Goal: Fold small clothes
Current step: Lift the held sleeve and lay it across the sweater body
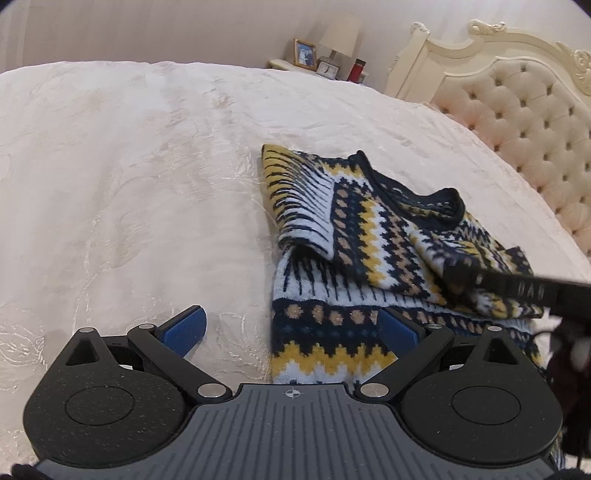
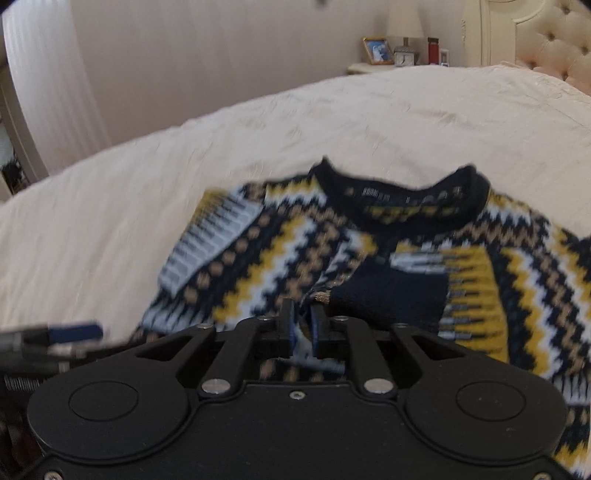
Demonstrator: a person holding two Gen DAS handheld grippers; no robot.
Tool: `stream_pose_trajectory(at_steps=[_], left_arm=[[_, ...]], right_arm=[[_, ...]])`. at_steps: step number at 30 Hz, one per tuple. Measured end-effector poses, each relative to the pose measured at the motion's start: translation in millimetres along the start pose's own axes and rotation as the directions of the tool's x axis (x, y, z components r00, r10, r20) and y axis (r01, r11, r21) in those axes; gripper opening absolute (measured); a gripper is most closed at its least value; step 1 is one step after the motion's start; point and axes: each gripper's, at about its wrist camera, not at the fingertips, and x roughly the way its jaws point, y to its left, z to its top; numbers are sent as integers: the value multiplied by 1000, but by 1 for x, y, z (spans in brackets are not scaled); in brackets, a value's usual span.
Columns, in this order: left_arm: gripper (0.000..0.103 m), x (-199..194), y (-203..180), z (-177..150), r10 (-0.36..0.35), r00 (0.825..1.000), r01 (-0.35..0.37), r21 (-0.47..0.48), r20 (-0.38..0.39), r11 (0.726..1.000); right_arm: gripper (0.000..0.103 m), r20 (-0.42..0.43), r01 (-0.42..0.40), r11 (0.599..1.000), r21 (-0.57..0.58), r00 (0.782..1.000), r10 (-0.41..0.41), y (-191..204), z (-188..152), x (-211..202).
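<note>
On a cream bed, two grippers work over a small patterned sweater.

Nearest, the left gripper (image 1: 291, 328) hovers low with its blue pads spread wide and nothing between them; its right pad sits over the sweater's (image 1: 354, 236) near hem, its left pad over the bare bedspread (image 1: 122, 184). The right gripper (image 2: 302, 325) has its fingers pinched almost together on a fold of the navy, yellow and white knit near the middle. The sweater lies partly folded, one sleeve turned over the body, collar away from the grippers. Beyond stand a tufted headboard (image 1: 517, 107) and a nightstand with a lamp (image 1: 340, 35).
</note>
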Motion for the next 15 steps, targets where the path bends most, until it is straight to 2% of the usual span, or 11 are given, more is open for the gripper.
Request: stream_pose_trajectory(at_steps=[1,3,4,8,12,15], left_arm=[[100,0,-1,0,-5,1000,5,3,1,1000],[100,1,-3,0,-12,1000,12,8,-1,1000],[100,1,-5,0,-17,1000,17,11,-2,1000],[100,-1,-13,-1,-29,1000,28,45,7,999],[100,-4,-22,-4,-20,999,17,101,27,995],[100,-8,-30,-6,-7,998,-2,155,57,988]], right_arm=[[21,-4,0,1000,7,1000,0,-1,0,-1],[39,4,8,999,36,1000,-8,-5,-6,-17],[52,8,11,998,55,1000,-11,-11,-5,-24],[56,36,42,987,153,998,-48,-36,-1,-55],[59,58,65,958,280,995,-85,-61,-1,-86],[69,87,101,941,324,987,-136,-77,-8,-101]])
